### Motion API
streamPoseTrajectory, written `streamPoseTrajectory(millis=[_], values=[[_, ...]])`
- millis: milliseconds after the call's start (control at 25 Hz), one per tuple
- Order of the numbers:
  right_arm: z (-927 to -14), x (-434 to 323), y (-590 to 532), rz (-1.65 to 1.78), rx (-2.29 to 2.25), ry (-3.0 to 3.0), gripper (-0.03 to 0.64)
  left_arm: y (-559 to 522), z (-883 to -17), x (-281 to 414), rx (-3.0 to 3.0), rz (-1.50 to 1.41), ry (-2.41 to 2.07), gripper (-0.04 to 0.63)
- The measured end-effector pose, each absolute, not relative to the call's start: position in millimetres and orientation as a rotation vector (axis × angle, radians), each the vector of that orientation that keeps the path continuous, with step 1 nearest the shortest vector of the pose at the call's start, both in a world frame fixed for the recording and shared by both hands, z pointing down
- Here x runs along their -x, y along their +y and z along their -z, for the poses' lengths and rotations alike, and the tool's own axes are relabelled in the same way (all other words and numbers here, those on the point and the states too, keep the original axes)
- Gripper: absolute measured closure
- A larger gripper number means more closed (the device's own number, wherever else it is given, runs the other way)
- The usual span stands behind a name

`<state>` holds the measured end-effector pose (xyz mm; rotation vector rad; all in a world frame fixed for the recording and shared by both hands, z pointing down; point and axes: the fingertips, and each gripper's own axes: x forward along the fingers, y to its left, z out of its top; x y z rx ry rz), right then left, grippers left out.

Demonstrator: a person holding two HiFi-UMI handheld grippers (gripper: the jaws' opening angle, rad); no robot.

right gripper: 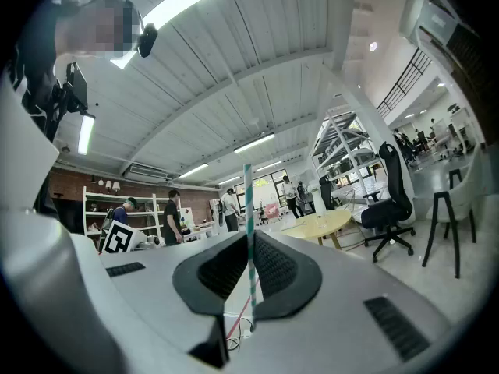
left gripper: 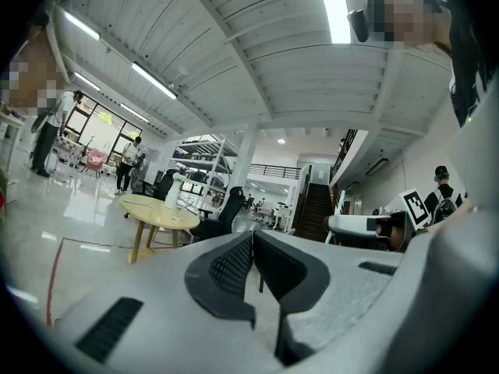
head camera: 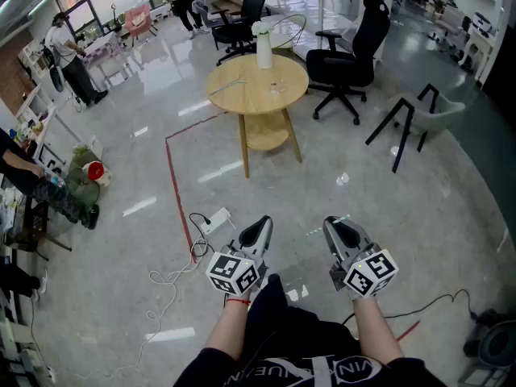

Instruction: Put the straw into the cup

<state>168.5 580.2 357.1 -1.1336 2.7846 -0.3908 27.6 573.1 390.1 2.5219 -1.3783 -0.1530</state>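
1. Pinching the straw (right gripper: 248,201) in my right gripper (right gripper: 249,244), I hold it crosswise between the two fingers (right gripper: 222,271). A long free end stands clear of them. I judge that free end is what will slide into the cup.
2. My left gripper (left gripper: 254,244) carries nothing, and its fingers (left gripper: 230,269) are pressed together. I reckon no second grip is needed until the cup wants steadying.
3. Both grippers hang level and side by side in front of me, over bare floor. The bench (head camera: 242,95) is well apart from them, far ahead.
4. The cup (head camera: 276,87), small and clear as far as I can make out, stands on that bench near a white bottle (head camera: 264,45). So the straw is nowhere near it, and I judge the walk over comes first.
5. Counting the task's things, I find two grippers, one straw in my grip, one cup and one bench.
6. Counting the rest:
   - one white bottle stands on the bench
   - one thin pale thing (head camera: 228,85) lies on the bench, and I cannot tell whether it is another straw
   - two black office chairs (head camera: 348,55) stand by the bench
   - one grey chair (head camera: 431,111) stands off to the right
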Motion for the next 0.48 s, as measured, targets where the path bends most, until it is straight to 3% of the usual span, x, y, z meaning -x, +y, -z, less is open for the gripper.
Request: streamPoseTrajectory(millis=[480], values=[[-376, -158, 497, 0.418, 1.176, 2.813, 0.595, 496, -409, -22, -2.521, 0.111, -1.354, 0.581]])
